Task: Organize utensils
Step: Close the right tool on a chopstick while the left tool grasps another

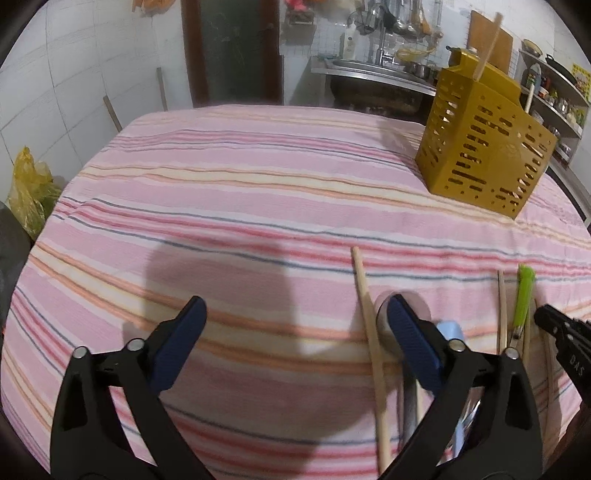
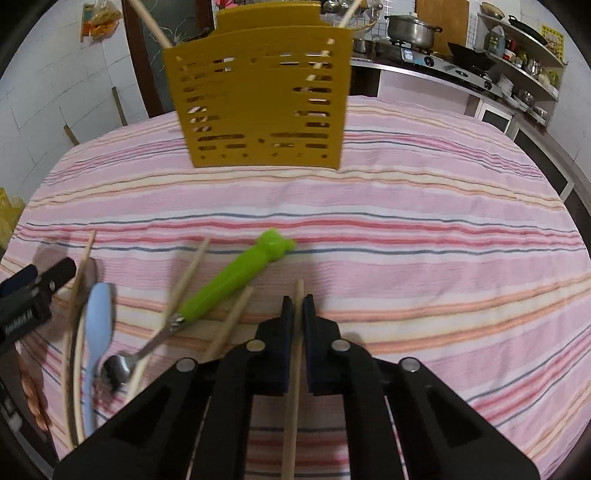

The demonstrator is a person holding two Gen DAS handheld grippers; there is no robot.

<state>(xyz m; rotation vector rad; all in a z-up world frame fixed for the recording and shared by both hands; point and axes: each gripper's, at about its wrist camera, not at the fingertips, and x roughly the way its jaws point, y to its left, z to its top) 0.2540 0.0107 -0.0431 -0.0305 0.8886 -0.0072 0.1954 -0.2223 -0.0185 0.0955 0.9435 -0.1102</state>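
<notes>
1. Right wrist view: the right gripper (image 2: 298,301) has its jaws clenched on a wooden chopstick (image 2: 293,387), whose long axis runs straight along the fingers, with its tip poking out just past them and pointing at the yellow slotted holder (image 2: 258,107).
2. The holder stands upright, dead ahead of that tip but well apart from it across open cloth; a judgement: the next move turns on carrying the stick forward and tipping it upright over the holder's top, where other chopsticks already lean out.
3. The right hand is the nearer one to the holder's front. In the left wrist view the left gripper (image 1: 295,314) hangs with jaws released and empty, the holder lying far off to its right.
4. The remaining utensils lie on the holder's near side, left of the held stick: a green-handled spoon (image 2: 229,280), a pale blue spoon (image 2: 98,321) and several loose chopsticks (image 2: 184,280).
5. The desk (image 2: 443,221) wears a pink striped cloth, slightly rumpled; a snag is possible.
6. Behind it sits a kitchen: a sink (image 1: 373,75), a stove with a pot (image 2: 412,27), and shelves.
</notes>
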